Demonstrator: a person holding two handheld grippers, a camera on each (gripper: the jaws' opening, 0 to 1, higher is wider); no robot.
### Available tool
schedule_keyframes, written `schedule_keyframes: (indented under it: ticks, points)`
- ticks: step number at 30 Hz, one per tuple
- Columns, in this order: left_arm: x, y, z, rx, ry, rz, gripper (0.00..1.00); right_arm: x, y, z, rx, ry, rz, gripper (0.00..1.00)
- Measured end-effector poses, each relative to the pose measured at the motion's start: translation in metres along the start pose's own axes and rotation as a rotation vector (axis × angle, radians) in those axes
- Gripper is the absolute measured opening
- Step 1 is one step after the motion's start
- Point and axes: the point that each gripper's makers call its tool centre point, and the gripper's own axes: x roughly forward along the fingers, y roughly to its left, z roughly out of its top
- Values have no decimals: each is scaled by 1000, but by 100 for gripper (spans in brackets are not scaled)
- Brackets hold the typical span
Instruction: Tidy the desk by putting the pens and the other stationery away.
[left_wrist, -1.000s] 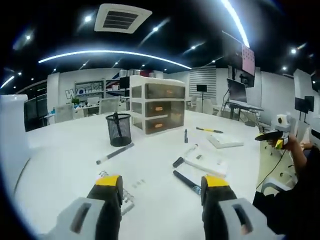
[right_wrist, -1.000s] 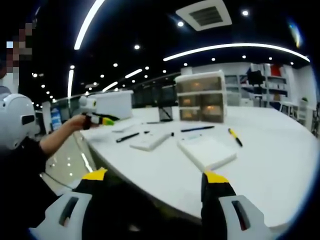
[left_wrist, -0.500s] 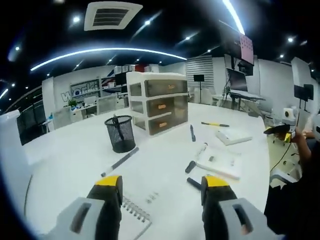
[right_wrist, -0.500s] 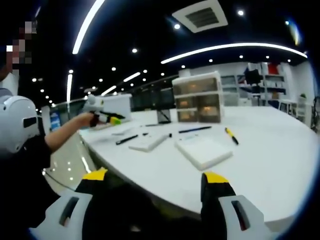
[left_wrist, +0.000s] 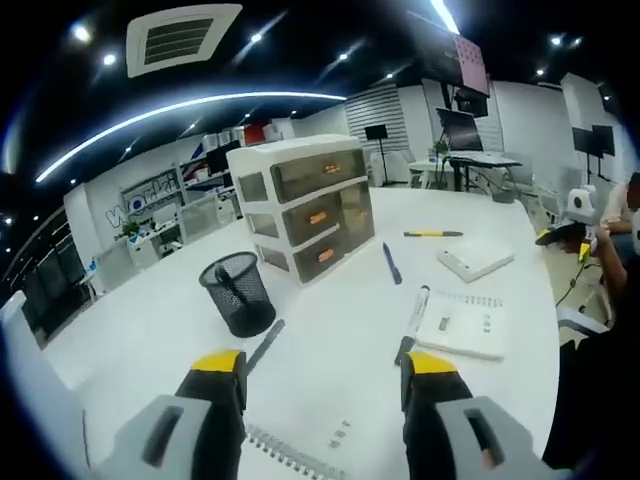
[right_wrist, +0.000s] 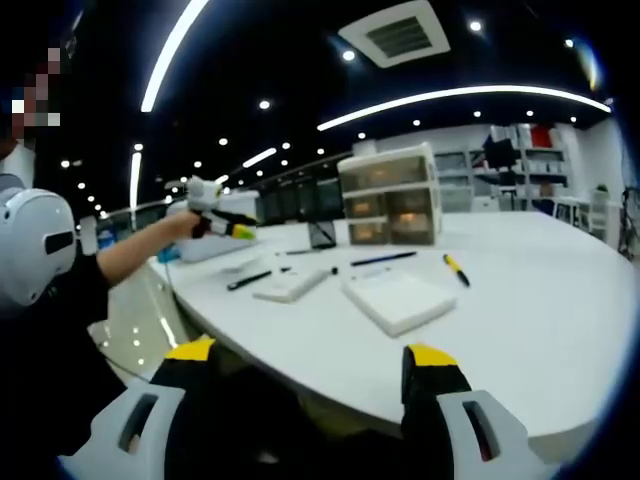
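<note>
In the left gripper view my left gripper (left_wrist: 322, 365) hovers open and empty over the white desk (left_wrist: 330, 400). Ahead stand a black mesh pen cup (left_wrist: 237, 292) and a three-drawer unit (left_wrist: 310, 205). A grey pen (left_wrist: 265, 345), a white marker (left_wrist: 418, 305), a blue pen (left_wrist: 391, 263) and a yellow pen (left_wrist: 432, 234) lie loose. My right gripper (right_wrist: 310, 352) is open and empty, off the desk's near edge. It faces a white notepad (right_wrist: 398, 300), a yellow pen (right_wrist: 455, 268) and a black marker (right_wrist: 250, 280).
A spiral notebook (left_wrist: 290, 455) lies under the left jaws; a ring-bound pad (left_wrist: 465, 325) and a white pad (left_wrist: 475, 262) sit to the right. The right gripper (left_wrist: 565, 235) appears at the far right. The left gripper (right_wrist: 225, 222) reaches over the desk (right_wrist: 520, 330) in a person's hand.
The left gripper has advanced over the desk toward the pen cup and drawers, passing the black marker that lay by its right jaw. The right gripper has barely moved.
</note>
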Motion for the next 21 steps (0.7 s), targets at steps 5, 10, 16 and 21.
schedule_keyframes:
  ticks: [5,10,16,21]
  points:
    - [14,12,4,18,38,-4,62,-5,-6,0,-24,14,-29,70]
    - [28,20,-5,42,104,-15,61,-8,-9,2,-28,10,-39,70]
    - [43,25,-13,86,177,-32,60,-9,-10,2,-31,13,-45,70]
    - [56,27,-16,146,225,-87,59,-9,-11,2,-40,18,-49,70]
